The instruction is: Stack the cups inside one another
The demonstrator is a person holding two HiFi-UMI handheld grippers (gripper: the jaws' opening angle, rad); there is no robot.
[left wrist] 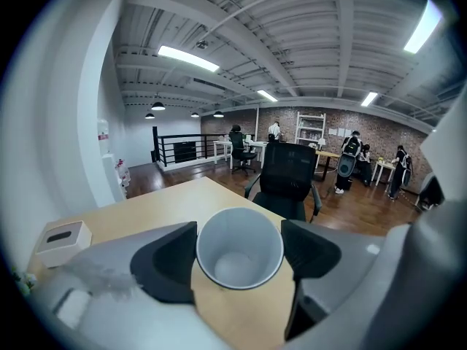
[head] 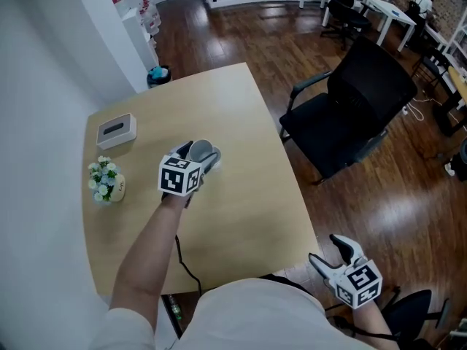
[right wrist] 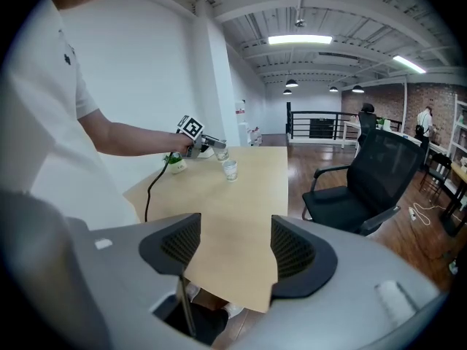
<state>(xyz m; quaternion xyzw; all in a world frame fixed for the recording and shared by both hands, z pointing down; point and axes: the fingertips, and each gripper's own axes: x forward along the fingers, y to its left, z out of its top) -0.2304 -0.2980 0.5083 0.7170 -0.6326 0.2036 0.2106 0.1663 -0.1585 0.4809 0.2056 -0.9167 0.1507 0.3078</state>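
A pale grey paper cup sits mouth-up between the jaws of my left gripper, which is shut on it with a pad pressed against each side. In the head view this gripper holds the cup over the middle of the wooden table. The right gripper view shows the held cup raised above the tabletop, and a second cup standing upright on the table just beside and below it. My right gripper hangs off the table's near right corner, open, with nothing between its jaws.
A white tissue box and a small pot of flowers stand along the table's left side. A black cable trails across the near part of the table. A black office chair stands to the right of the table.
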